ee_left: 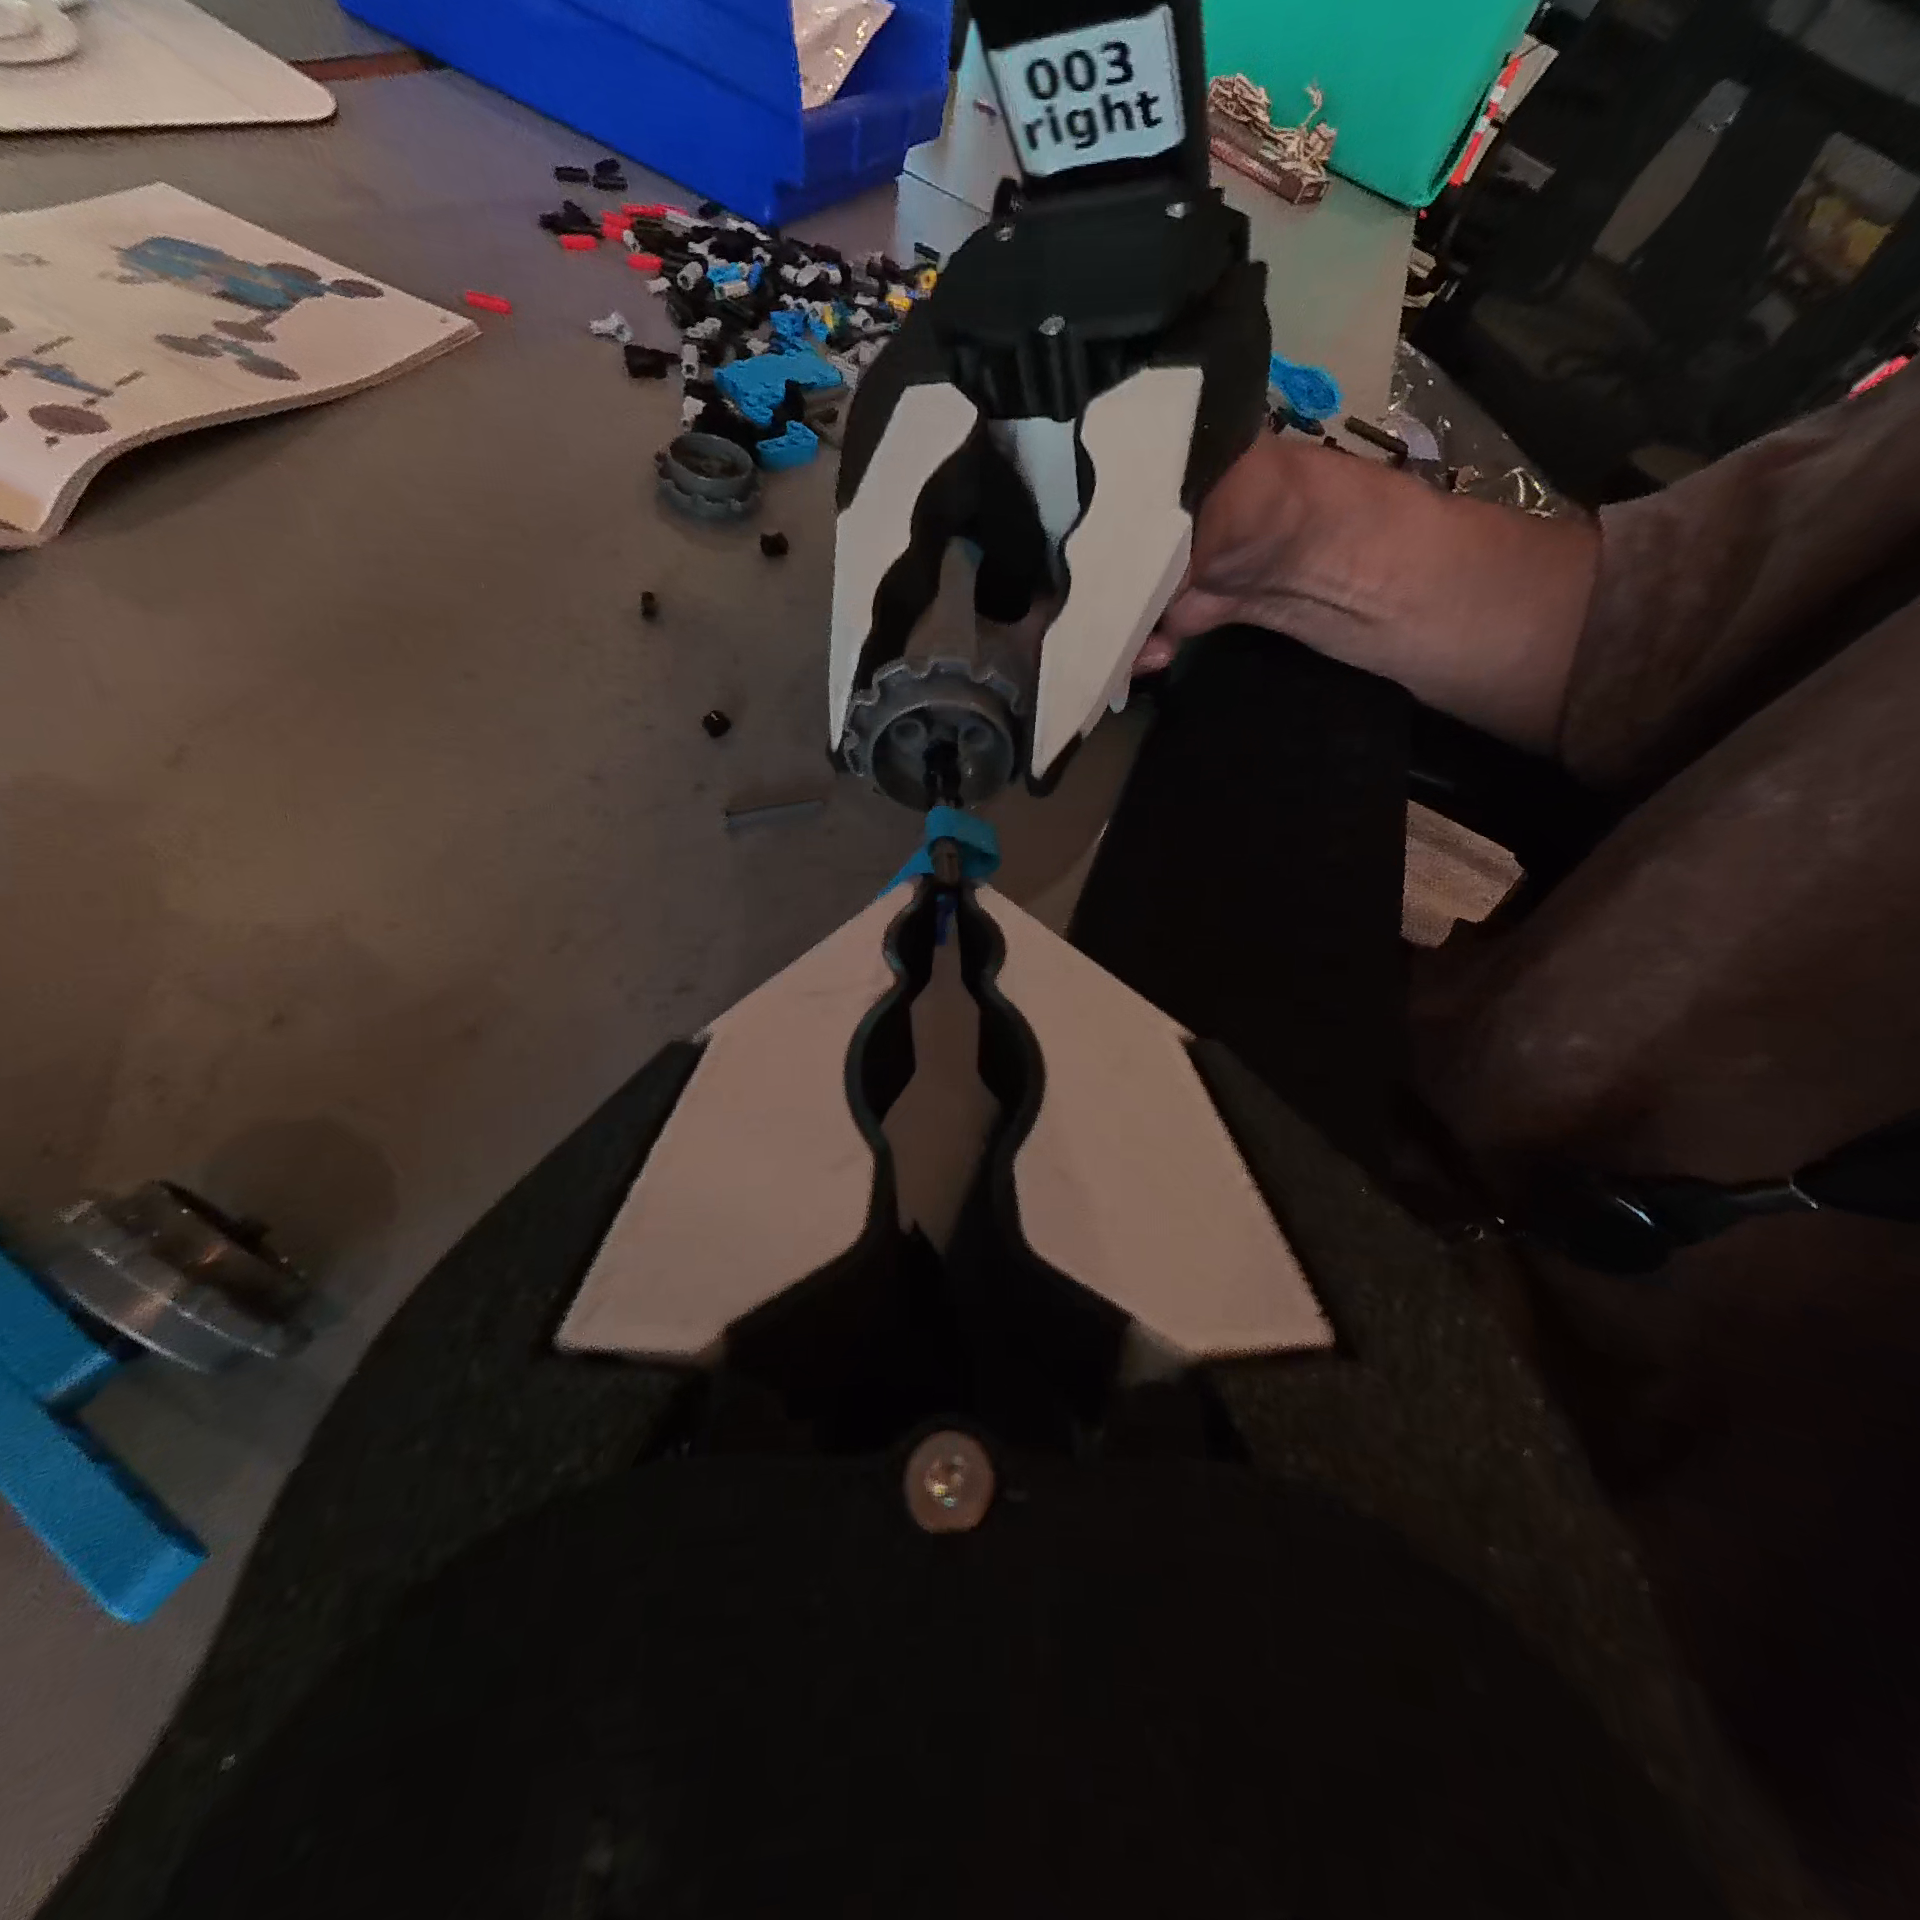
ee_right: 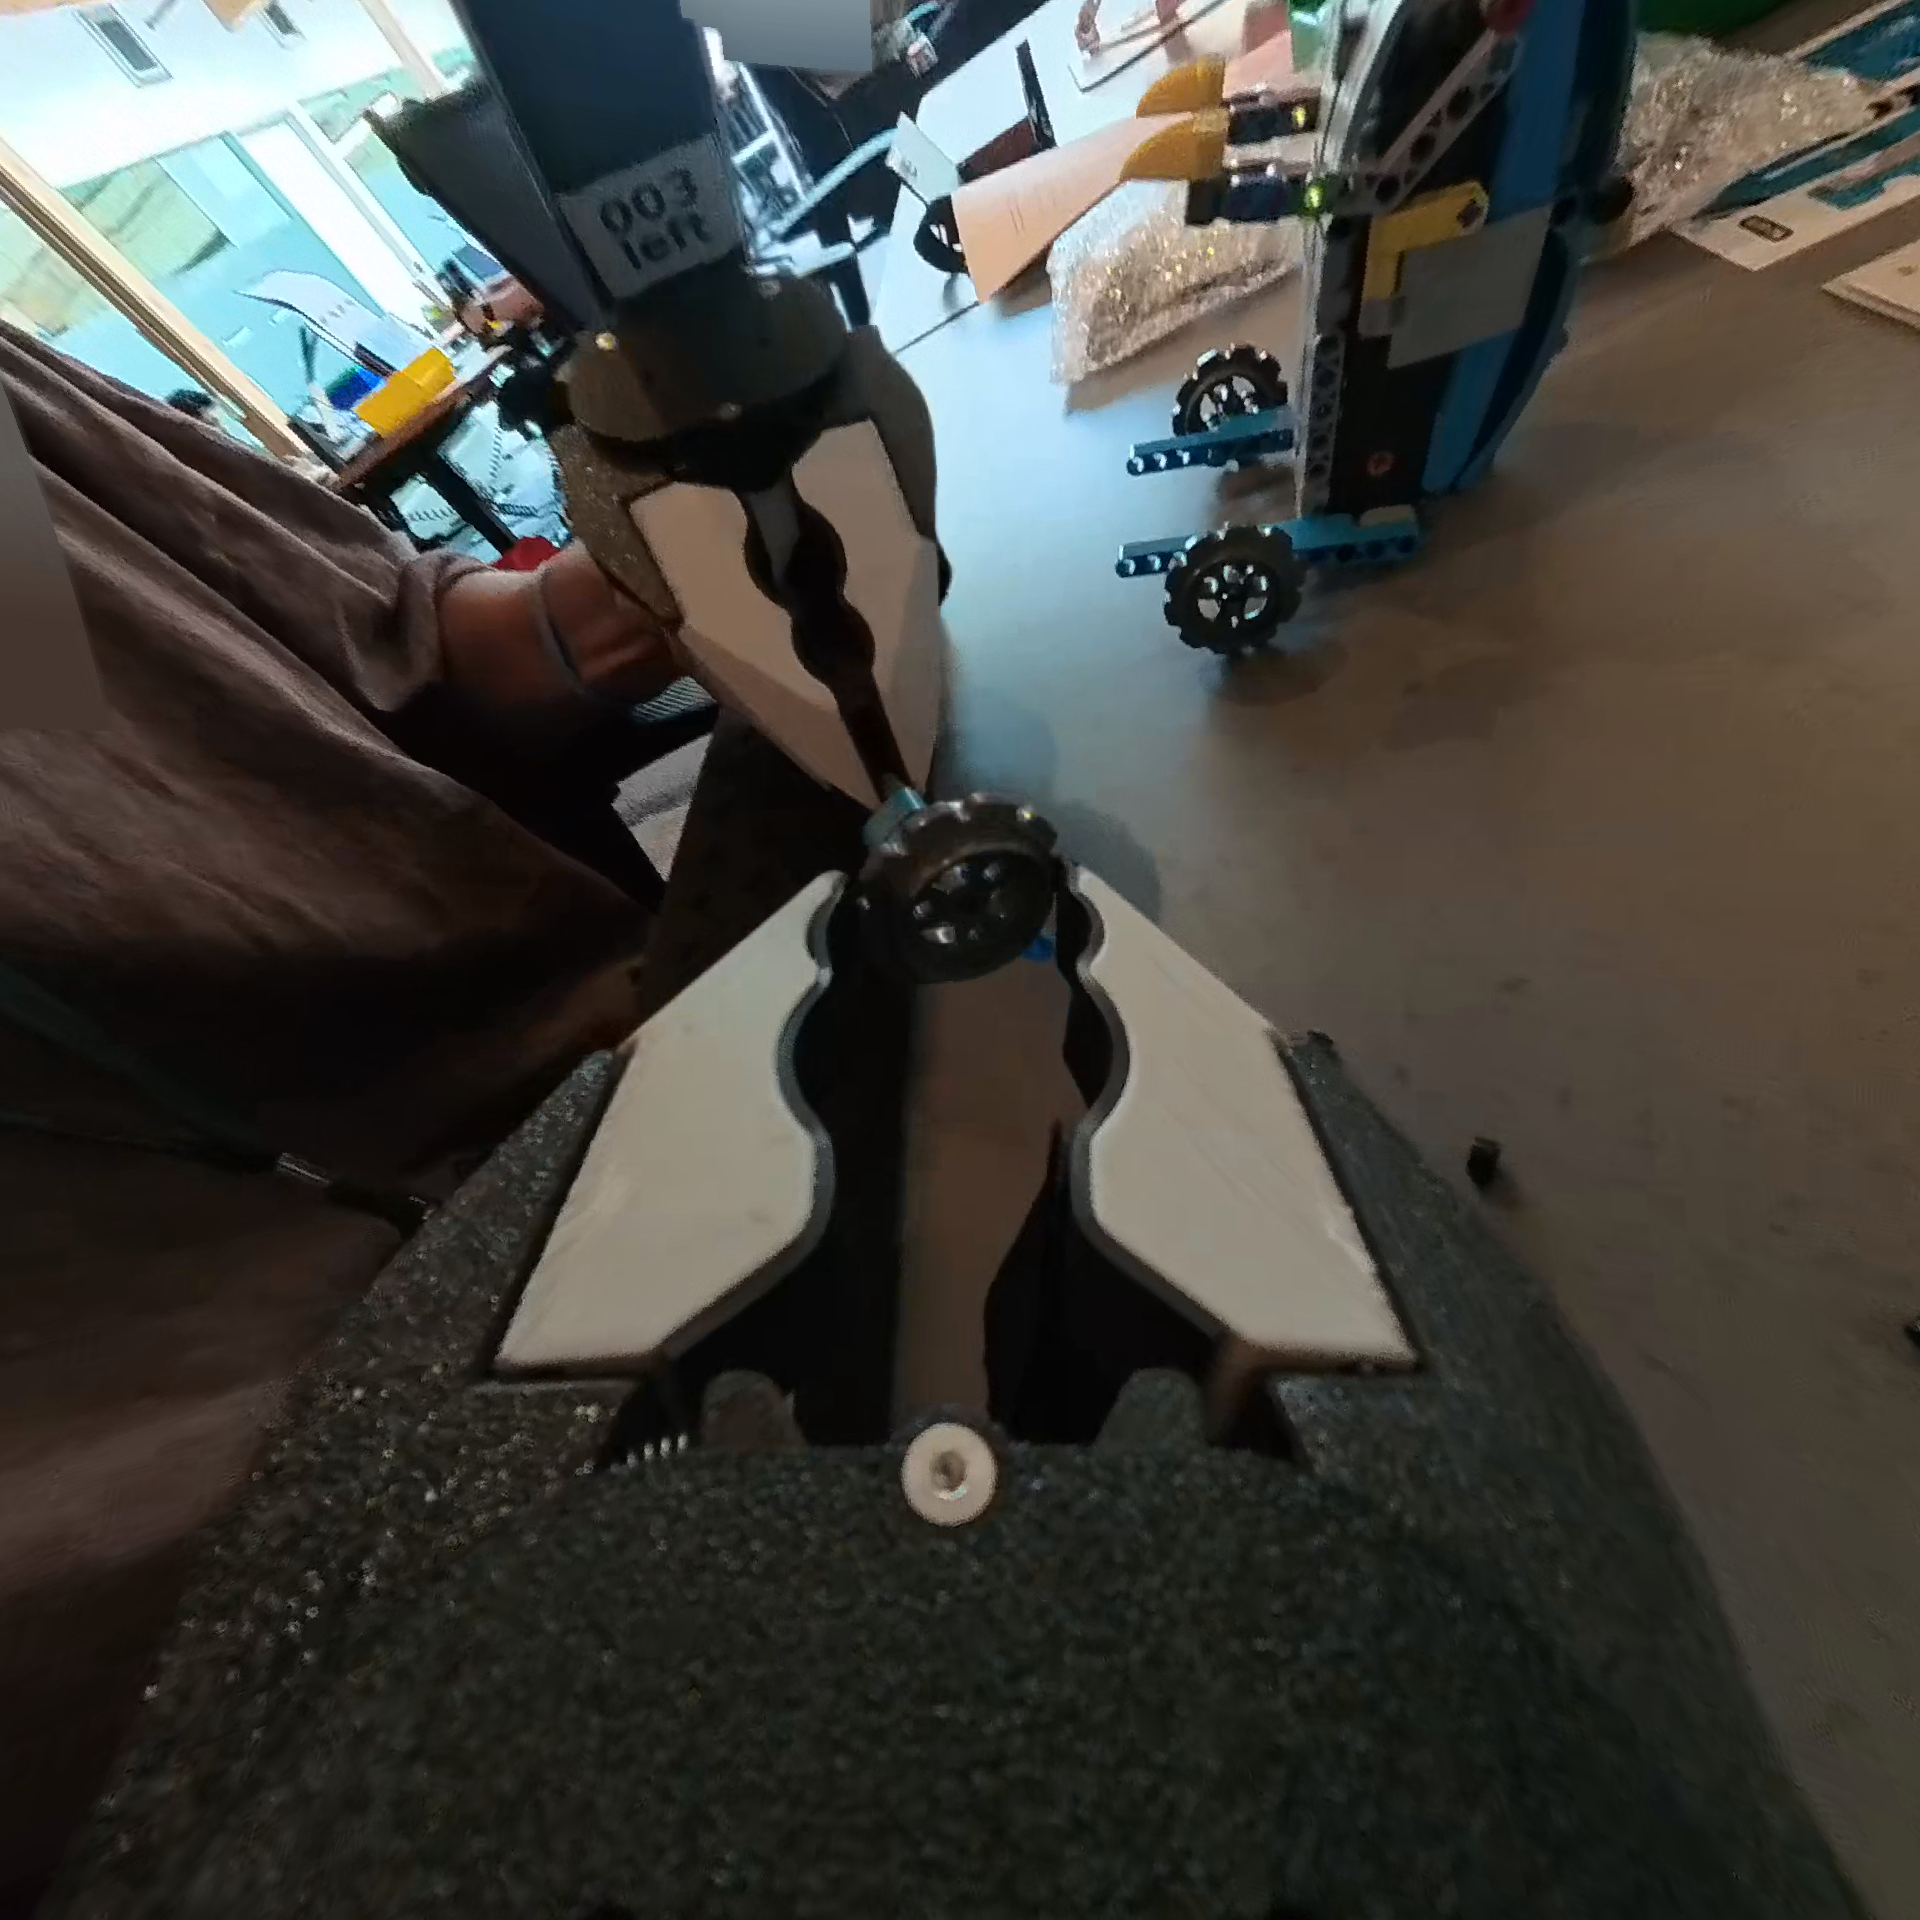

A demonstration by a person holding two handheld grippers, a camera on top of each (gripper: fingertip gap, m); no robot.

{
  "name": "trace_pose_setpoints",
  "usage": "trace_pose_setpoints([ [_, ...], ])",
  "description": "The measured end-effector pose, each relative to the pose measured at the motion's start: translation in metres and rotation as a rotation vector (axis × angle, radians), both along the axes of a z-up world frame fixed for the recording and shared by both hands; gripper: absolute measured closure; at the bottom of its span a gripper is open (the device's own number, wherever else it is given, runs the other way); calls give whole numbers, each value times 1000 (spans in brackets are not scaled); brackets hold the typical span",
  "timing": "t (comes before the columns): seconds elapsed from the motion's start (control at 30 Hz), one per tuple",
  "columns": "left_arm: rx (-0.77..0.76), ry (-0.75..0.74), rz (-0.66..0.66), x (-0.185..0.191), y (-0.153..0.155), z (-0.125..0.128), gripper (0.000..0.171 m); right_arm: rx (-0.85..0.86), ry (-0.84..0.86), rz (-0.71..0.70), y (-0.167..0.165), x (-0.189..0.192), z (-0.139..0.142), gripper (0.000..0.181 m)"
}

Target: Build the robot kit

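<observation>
Wheel: a small grey toothed wheel sits between the tips of the right gripper, at mid-frame in the right wrist view and just above centre in the left wrist view, lifted off the tabletop.
Right jaws: clamped on the wheel's rim, one finger on each side, its hub facing the other gripper.
Left gripper: its tips are nearly together, pinching a small blue piece with a dark pin; the pin points at the wheel's hub and is just short of it or barely touching; I cannot tell which.
Hand: a hand in a brown sleeve shows at right of the left wrist view, behind the right gripper.
Risk, slip: the blue piece is held only at the very fingertips, so I judge that a push along the pin could twist it or pop it out.
Risk, wheel: the round toothed rim gives the flat fingers little hold; an off-centre push could roll or tip it.
Risk, aim: both parts hang in the air in separate hands, so a small wobble could send the pin past the hub hole.
Around: a heap of loose small parts in the upper middle, a second grey wheel beside it, an open booklet at upper left, blue bins at top.
Model: a part-built blue vehicle with two wheels fitted stands at upper right of the right wrist view, well apart.
In the way: nothing lies between pin and hub; a stray grey rod lies on the tabletop below and left.
</observation>
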State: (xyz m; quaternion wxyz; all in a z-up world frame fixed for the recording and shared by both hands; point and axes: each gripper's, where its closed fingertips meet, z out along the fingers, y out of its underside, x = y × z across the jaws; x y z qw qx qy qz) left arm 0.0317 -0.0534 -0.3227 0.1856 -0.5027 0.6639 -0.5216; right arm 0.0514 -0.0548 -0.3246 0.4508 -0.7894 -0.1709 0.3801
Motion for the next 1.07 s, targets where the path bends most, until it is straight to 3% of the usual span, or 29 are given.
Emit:
trace_pose_setpoints([
  [0.17, -28, 24, 1, 2, 1, -2, 167, 6, -51, -13, 3, 0, -4, 143],
  [0.37, 45, -9, 6, 1, -1, -1, 169, 8, -25, -11, 2, 0, 0, 143],
  [0.57, 0, -111, -56, -7, -7, 16, 169, 38, 150, 59, -6, -4, 24, 137],
  [0.7, -6, -141, -64, -8, -8, 21, 169, -27, 267, 105, -10, -6, 27, 117],
  [0.77, -7, -139, -66, -9, -8, 21, 169, -12, 265, 117, -11, -10, 29, 123],
  [0.83, 5, -136, -67, -8, -9, 19, 169, 16, 249, 106, -9, -10, 32, 141],
  [1.07, 25, -131, -68, -8, -10, 16, 170, 12, 225, 102, -9, -10, 30, 141],
])
